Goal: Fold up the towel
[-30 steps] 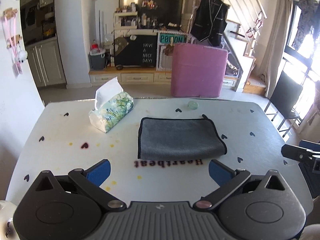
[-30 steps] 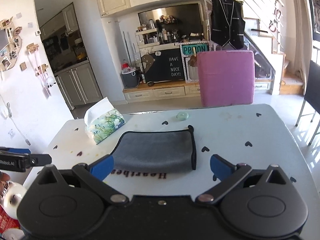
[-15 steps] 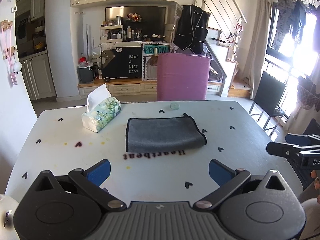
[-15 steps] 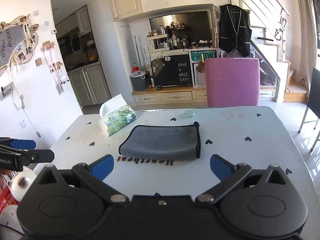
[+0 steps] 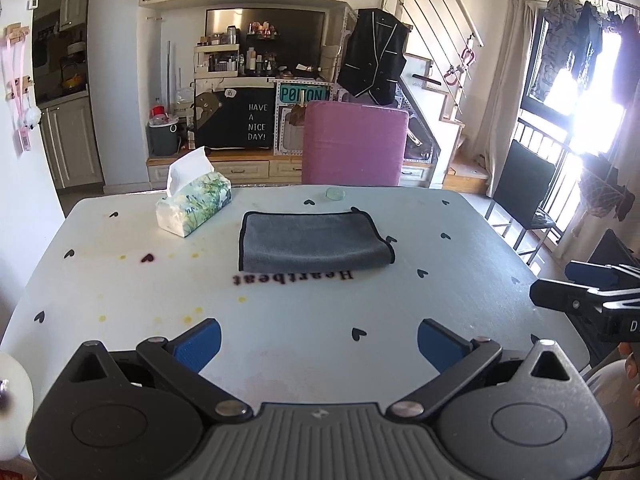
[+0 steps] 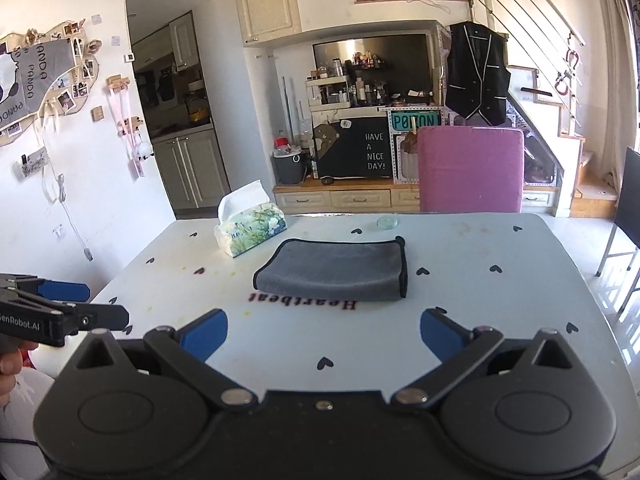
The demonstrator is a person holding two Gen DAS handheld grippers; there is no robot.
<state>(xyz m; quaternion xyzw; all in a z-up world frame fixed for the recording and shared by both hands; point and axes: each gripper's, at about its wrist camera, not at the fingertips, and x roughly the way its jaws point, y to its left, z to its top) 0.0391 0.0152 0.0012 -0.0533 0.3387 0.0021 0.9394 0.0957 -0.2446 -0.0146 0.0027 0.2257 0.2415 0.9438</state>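
A grey towel with black edging (image 5: 314, 241) lies folded flat in the middle of the white table (image 5: 120, 300); it also shows in the right wrist view (image 6: 334, 274). My left gripper (image 5: 318, 342) is open and empty, held back over the table's near edge, well short of the towel. My right gripper (image 6: 324, 334) is open and empty too, also back from the towel. The right gripper shows at the right edge of the left wrist view (image 5: 588, 294). The left gripper shows at the left edge of the right wrist view (image 6: 60, 312).
A tissue pack (image 5: 194, 208) stands left of the towel. A small round clear lid (image 5: 335, 193) lies behind it. A pink chair (image 5: 354, 142) stands at the table's far side and a black chair (image 5: 524, 196) at the right.
Both grippers have pulled back and risen away from the towel, which now looks smaller and farther. The towel has not moved. Both stay open.
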